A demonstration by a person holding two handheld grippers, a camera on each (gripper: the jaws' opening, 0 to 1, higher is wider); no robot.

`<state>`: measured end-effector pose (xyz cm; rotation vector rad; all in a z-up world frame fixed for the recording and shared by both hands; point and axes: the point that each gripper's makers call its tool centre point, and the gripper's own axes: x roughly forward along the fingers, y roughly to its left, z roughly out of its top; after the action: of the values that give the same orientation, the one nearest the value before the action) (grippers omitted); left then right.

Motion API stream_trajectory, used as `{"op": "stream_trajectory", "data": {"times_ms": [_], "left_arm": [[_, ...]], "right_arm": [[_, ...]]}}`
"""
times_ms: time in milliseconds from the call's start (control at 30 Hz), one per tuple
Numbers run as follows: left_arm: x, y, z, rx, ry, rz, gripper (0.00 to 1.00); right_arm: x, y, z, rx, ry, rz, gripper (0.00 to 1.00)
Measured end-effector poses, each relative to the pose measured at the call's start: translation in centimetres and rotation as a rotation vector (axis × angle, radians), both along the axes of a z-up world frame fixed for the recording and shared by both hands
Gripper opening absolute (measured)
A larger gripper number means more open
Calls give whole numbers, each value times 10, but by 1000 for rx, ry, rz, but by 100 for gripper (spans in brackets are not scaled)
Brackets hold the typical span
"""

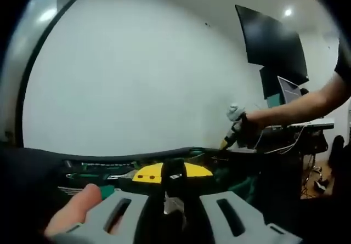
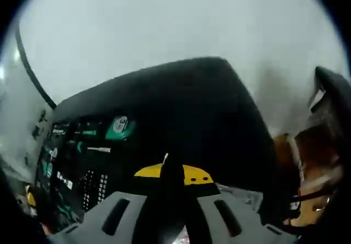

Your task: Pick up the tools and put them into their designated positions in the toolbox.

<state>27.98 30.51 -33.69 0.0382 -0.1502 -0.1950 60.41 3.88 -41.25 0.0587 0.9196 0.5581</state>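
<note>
I cannot tell how my left tongs (image 1: 174, 211) or right tongs (image 2: 171, 214) stand, each seemingly carrying a yellow-and-black tool (image 2: 173, 175) above the open black toolbox with green-labelled slots (image 2: 82, 162), presumably to seat it there.

One open toolbox (image 2: 164, 123) stood there, its single black lid raised in the right gripper view. One yellow-and-black tool (image 1: 173, 174) lay between the jaws in the left gripper view, and one such tool (image 2: 174, 175) between the jaws in the right gripper view. Two dark monitors (image 1: 271, 41) hung on the wall. One person's forearm (image 1: 299, 109) reached in.
</note>
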Motion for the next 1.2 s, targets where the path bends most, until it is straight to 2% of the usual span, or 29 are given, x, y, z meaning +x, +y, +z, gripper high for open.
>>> {"op": "stream_trajectory", "data": {"times_ms": [67, 133, 167, 267, 300, 367, 400, 433, 533, 567, 633, 667, 700, 733, 767, 800, 833, 867, 900, 933, 1000, 1033, 1100, 1133, 1200], "left_arm": [[1, -2, -3, 16, 11, 0, 14], [1, -5, -5, 29, 21, -2, 14], [2, -5, -6, 36, 26, -2, 14], [2, -5, -8, 49, 34, 2, 13], [3, -3, -8, 50, 35, 2, 13], [3, -2, -9, 50, 36, 2, 13], [3, -2, -8, 49, 36, 1, 13], [3, -2, -9, 49, 36, 0, 13], [4, -1, -9, 53, 39, 1, 13], [4, -1, -10, 56, 41, 1, 13], [4, -2, -11, 61, 44, 3, 13], [4, -2, -11, 63, 45, 3, 13], [4, -2, -11, 65, 45, 3, 13], [4, -2, -11, 67, 46, 5, 13], [4, -1, -12, 70, 47, 6, 13], [4, -1, -12, 73, 49, 7, 13], [4, -1, -12, 77, 50, 7, 13], [4, -1, -13, 80, 51, 8, 13], [4, -1, -13, 83, 53, 9, 13], [4, -1, -13, 85, 54, 10, 13], [4, -1, -14, 89, 55, 11, 13], [4, -1, -14, 90, 56, 11, 13], [4, -1, -14, 91, 58, 11, 13], [3, -1, -14, 92, 58, 12, 13], [3, -2, -14, 95, 60, 13, 13]], "right_arm": [[2, 4, -4, 12, 27, -4, 10], [-1, 14, -5, 49, 83, -11, 10], [-4, 14, -10, 30, 100, -23, 8], [-4, 12, -22, -63, 89, 5, 8], [-2, 12, -20, -53, 78, -4, 8], [-5, 13, -21, -53, 104, -14, 8], [-28, 13, -20, -61, 94, -10, 8], [-35, 12, -20, -79, 94, -7, 9], [-47, 6, -17, -173, 50, 32, 13], [-42, 7, -17, -193, 42, 44, 12], [-43, -10, -25, -348, 29, 68, 0], [-28, -2, -26, -305, 14, 99, 0], [-29, -2, -24, -280, 51, 45, 0], [-22, 12, -15, -151, 42, 14, 3], [-22, 21, -7, -43, 75, -34, 8], [-28, 23, -4, 27, 155, -94, 11], [-24, 17, -7, -13, 130, -104, 15], [-24, 10, -14, -87, 102, -88, 18], [-23, 6, -18, -134, 82, -73, 17], [-24, 8, -22, -129, 88, -78, 15], [-30, 20, -26, -60, 135, -99, 15], [-31, 21, -27, -61, 133, -101, 13], [-35, 19, -28, -140, 87, -64, 12], [-35, 19, -27, -200, 46, -17, 11], [-36, 17, -27, -280, 13, 19, 10]]}}
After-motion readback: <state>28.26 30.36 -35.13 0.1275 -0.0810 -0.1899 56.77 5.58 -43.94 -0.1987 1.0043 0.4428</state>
